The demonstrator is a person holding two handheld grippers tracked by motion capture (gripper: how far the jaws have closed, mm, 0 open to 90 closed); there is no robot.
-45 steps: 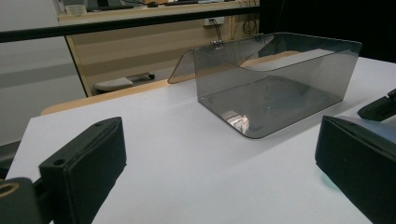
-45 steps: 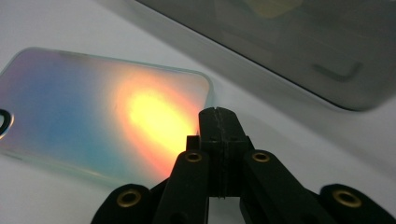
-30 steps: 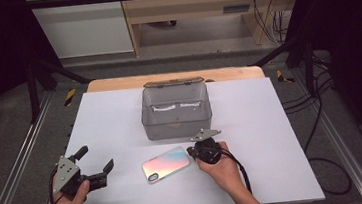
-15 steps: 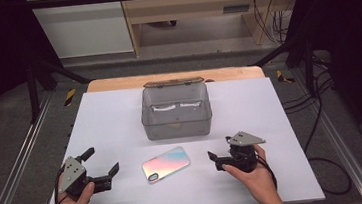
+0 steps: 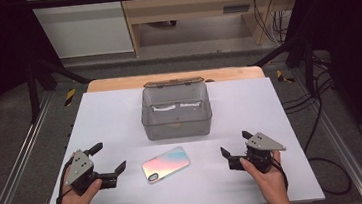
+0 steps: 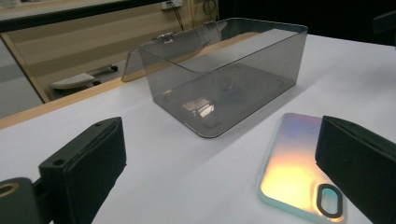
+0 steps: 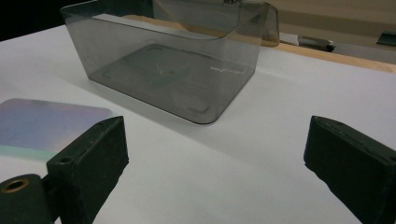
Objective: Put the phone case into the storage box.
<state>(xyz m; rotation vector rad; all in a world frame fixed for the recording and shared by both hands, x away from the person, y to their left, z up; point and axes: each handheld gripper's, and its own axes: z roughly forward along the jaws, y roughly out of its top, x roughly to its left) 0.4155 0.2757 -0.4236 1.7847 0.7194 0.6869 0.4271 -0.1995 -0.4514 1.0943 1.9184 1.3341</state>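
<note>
White table top (image 5: 110, 119), wooden strip along far edge. Smoky clear box (image 5: 176, 113) near far middle, lid tipped open behind. Iridescent phone case (image 5: 166, 163) flat just in front of box, camera cutout toward near-left, apart from box.

The high view looks forward and down over my white table (image 5: 120, 113) from above my side. Each gripper view sits low and close to the tabletop, aimed inward. Both share the smoky plastic box (image 6: 224, 79) and the iridescent phone case (image 7: 42, 126).
</note>
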